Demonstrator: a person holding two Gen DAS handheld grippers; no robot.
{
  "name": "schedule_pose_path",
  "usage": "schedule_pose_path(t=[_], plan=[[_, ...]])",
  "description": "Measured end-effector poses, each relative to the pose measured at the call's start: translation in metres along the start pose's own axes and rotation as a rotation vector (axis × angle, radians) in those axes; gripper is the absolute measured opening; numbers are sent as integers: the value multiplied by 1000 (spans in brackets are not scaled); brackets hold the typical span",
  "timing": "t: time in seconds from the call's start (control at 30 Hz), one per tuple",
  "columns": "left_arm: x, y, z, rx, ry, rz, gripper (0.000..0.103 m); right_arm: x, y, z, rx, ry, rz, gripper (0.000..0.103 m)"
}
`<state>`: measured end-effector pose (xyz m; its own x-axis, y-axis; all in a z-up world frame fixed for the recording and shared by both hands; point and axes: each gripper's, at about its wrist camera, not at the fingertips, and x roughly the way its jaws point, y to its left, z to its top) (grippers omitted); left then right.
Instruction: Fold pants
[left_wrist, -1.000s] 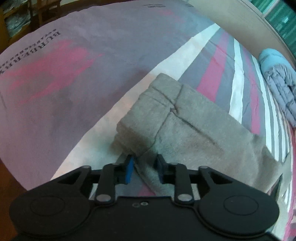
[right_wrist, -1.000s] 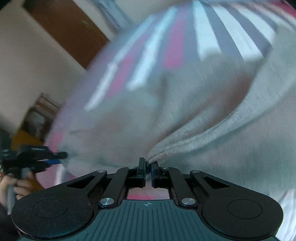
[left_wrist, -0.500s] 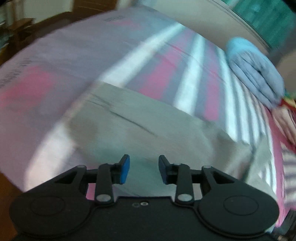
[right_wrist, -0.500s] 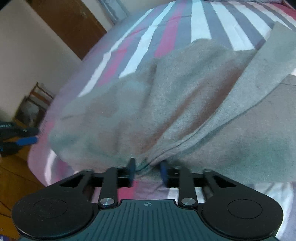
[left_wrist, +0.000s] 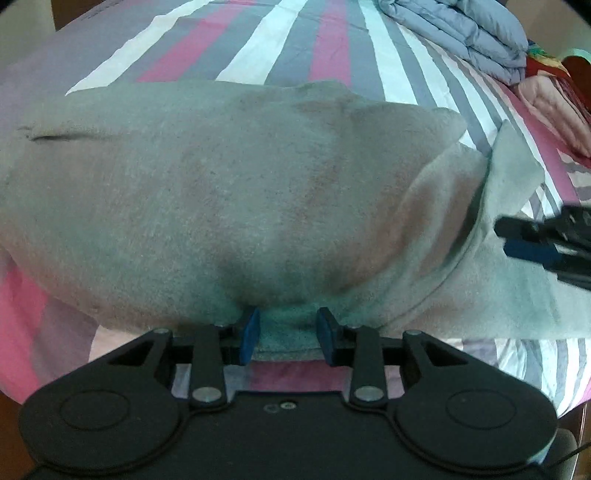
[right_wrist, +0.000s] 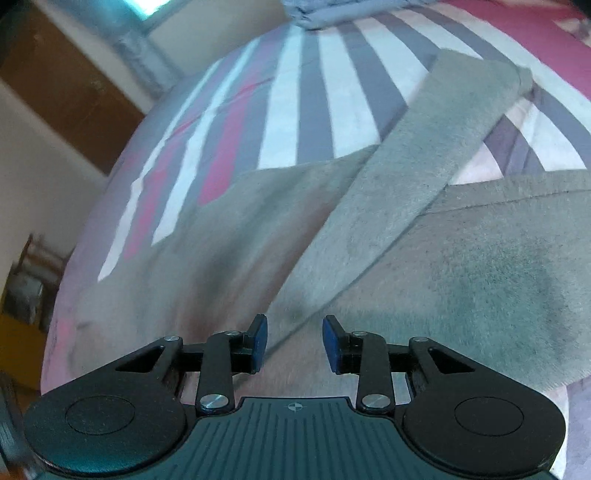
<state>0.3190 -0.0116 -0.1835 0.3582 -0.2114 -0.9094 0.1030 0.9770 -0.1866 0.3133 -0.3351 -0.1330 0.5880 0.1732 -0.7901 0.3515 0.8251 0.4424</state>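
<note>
the grey pants (left_wrist: 258, 192) lie spread on the striped bed sheet (left_wrist: 295, 40). the left gripper (left_wrist: 288, 334) is spread, the pants' near edge between its fingers. the right gripper (right_wrist: 294, 341) is spread too, just over a fold seam.

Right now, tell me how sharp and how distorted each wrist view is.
Left wrist view: mostly sharp, the grey pants bulge with fisheye bending, and the right tool at the edge is smeared. Right wrist view: motion blur softens the striped bedsheet and the pants' left side; its stripes curve outward.
</note>
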Motion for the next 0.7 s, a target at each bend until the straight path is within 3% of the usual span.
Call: schedule_pose_path(t=[0.07,0.33,0.47,0.5,0.53,0.7], plan=[[2,3,1,-21,1,-11,25,6,8,9,-5,7,-30,33],[-1,5,-1,-19,-19,-33,25,47,29,39,-21,61,-294,34],[-4,10,-2,-25,-19,-54,25,43,26,39,-45,27,-298,33],[-4,12,-3,-29,-20,-59,25,36,19,39,-37,18,-279,29],[-3,13,-3,-29,-21,-63,25,29,12,36,-20,11,-261,4],[-5,13,-5,-22,-29,-69,25,-25,-2,5,-35,-84,-196,3]])
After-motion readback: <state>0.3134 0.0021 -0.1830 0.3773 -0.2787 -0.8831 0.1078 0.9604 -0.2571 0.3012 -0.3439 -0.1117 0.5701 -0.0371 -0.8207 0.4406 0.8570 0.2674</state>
